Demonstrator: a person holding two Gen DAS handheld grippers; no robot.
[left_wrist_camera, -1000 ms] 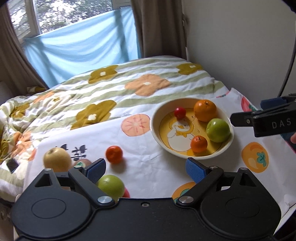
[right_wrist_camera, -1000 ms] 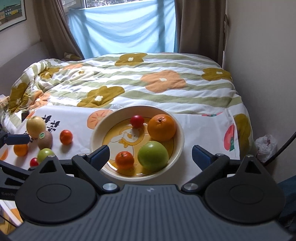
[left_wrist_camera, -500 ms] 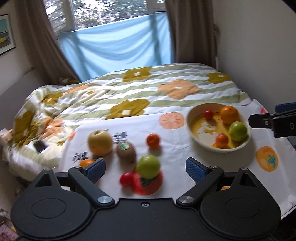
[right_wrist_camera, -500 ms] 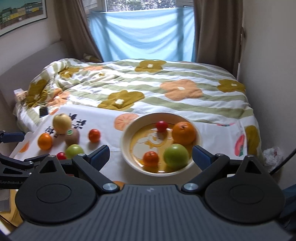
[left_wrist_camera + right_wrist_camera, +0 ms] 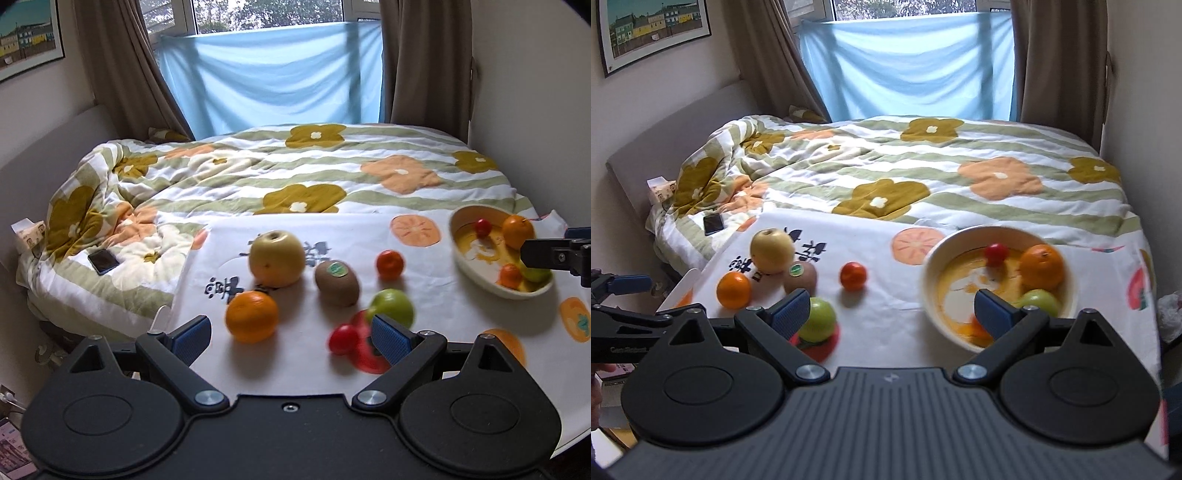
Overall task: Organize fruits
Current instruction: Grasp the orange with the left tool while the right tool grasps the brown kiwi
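Observation:
On the white cloth lie a yellow apple (image 5: 276, 257), an orange (image 5: 251, 316), a kiwi (image 5: 337, 283), a small tangerine (image 5: 389, 264), a green apple (image 5: 392, 307) and a small red tomato (image 5: 343, 339). A cream bowl (image 5: 469, 266) at the right holds a tomato, an orange, a tangerine and a green apple. My left gripper (image 5: 291, 336) is open and empty, above the orange and the red tomato. My right gripper (image 5: 892, 309) is open and empty, between the loose fruit and the bowl (image 5: 932, 266).
A flowered quilt (image 5: 332, 177) covers the bed behind the cloth. A dark phone (image 5: 103, 260) lies on the quilt at the left. The wall stands close on the right. The cloth's front edge runs just under both grippers.
Both grippers have pulled back and swung left. The left view now centres on the loose fruit, with the bowl at its right edge. No fruit has moved.

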